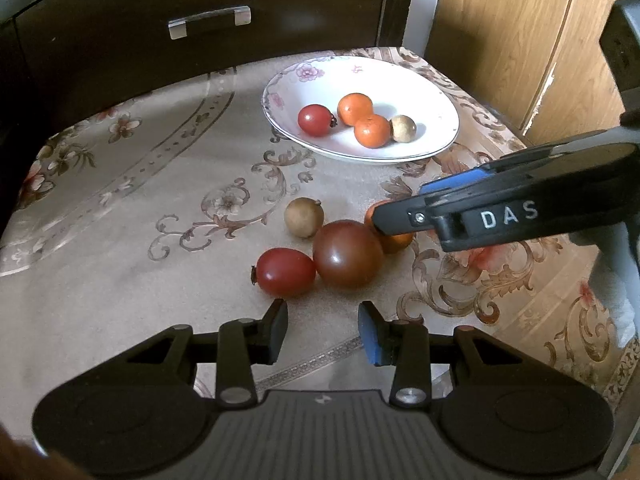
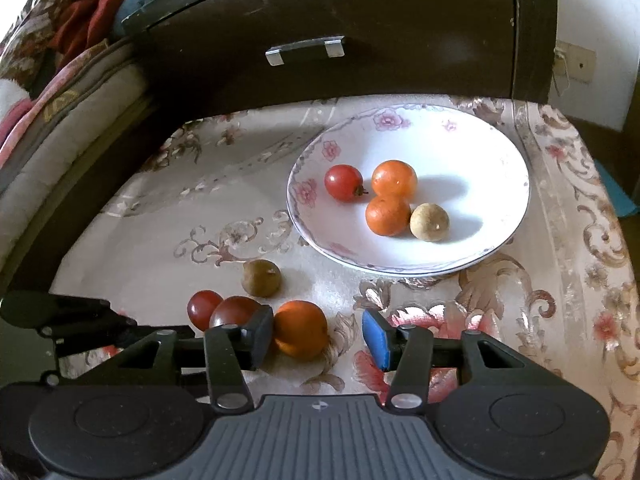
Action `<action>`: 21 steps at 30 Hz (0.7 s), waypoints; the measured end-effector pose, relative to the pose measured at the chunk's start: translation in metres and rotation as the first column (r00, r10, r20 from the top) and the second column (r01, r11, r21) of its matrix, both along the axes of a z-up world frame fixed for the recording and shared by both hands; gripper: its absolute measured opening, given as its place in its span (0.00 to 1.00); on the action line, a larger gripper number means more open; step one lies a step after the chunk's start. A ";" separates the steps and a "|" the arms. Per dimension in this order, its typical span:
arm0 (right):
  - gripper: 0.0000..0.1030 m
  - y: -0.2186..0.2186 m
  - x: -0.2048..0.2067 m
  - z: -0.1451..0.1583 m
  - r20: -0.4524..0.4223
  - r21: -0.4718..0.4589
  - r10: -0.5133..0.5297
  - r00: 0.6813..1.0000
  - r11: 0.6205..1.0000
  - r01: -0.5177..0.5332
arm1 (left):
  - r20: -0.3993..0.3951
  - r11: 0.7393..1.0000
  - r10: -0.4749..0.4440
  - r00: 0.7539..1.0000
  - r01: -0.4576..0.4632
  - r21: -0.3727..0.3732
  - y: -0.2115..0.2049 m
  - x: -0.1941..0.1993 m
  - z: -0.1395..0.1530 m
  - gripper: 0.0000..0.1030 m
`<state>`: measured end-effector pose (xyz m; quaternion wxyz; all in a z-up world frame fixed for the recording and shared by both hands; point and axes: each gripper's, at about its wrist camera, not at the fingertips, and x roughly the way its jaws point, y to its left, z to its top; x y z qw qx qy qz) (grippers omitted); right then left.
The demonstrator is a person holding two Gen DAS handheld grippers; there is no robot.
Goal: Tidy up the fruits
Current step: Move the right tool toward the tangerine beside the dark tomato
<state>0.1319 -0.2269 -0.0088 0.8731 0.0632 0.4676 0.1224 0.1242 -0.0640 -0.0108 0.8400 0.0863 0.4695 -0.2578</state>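
Observation:
A white flowered plate [image 1: 360,68] [image 2: 480,140] at the back of the table holds a red tomato [image 1: 315,120], two oranges [image 1: 355,109] [image 1: 372,131] and a brown longan [image 1: 403,129]. Loose on the cloth lie a longan [image 1: 304,217] [image 2: 262,278], a red tomato [image 1: 285,272] [image 2: 203,309], a larger dark tomato [image 1: 347,254] [image 2: 234,312] and an orange [image 1: 390,236] [image 2: 300,330]. My right gripper [image 2: 318,336] [image 1: 402,205] is open around this orange; its left finger touches it and the blue pad stands apart. My left gripper [image 1: 323,320] is open and empty, just short of the two tomatoes.
A dark cabinet with a metal drawer handle [image 1: 210,22] [image 2: 305,50] stands right behind the table. A wooden panel [image 1: 520,40] rises at the right. Folded bedding [image 2: 60,60] lies to the left. The floral tablecloth [image 1: 140,200] has bare room on the left side.

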 end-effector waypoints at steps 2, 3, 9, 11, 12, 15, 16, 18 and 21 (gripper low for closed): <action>0.41 0.003 -0.004 0.002 0.010 -0.035 0.026 1.000 0.999 -0.026 | 0.000 1.000 -0.004 1.000 0.004 -0.002 0.000 0.000 0.000 0.46; 0.41 0.006 -0.005 0.004 0.017 -0.063 0.045 0.999 0.997 -0.044 | 0.000 1.000 -0.007 1.000 0.007 -0.001 -0.001 0.000 0.000 0.46; 0.40 0.010 -0.012 0.007 0.017 -0.142 0.108 0.994 0.984 -0.105 | 0.002 1.000 -0.015 1.000 0.015 -0.012 -0.001 -0.001 0.001 0.46; 0.40 0.009 -0.012 0.005 0.002 -0.120 0.121 0.993 0.986 -0.120 | 0.007 0.999 -0.027 1.000 0.027 -0.026 -0.002 -0.002 0.003 0.46; 0.40 0.009 -0.013 0.004 -0.004 -0.109 0.128 0.992 0.986 -0.128 | 0.011 0.999 -0.036 0.999 0.037 -0.030 -0.004 -0.003 0.004 0.46; 0.40 0.014 -0.012 0.001 -0.014 -0.097 0.148 0.989 0.984 -0.148 | 0.016 0.998 -0.055 0.998 0.056 -0.035 -0.006 -0.005 0.005 0.46; 0.40 0.016 -0.011 -0.001 -0.015 -0.098 0.155 0.988 0.983 -0.155 | 0.017 0.998 -0.057 0.998 0.058 -0.033 -0.006 -0.005 0.005 0.46; 0.40 0.019 -0.009 -0.005 -0.028 -0.082 0.163 0.986 0.983 -0.165 | 0.019 0.998 -0.058 0.998 0.058 -0.026 -0.006 -0.006 0.005 0.45; 0.40 0.019 -0.007 -0.006 -0.030 -0.054 0.163 0.986 0.985 -0.165 | 0.024 0.998 -0.051 0.998 0.052 -0.022 -0.004 -0.005 0.005 0.45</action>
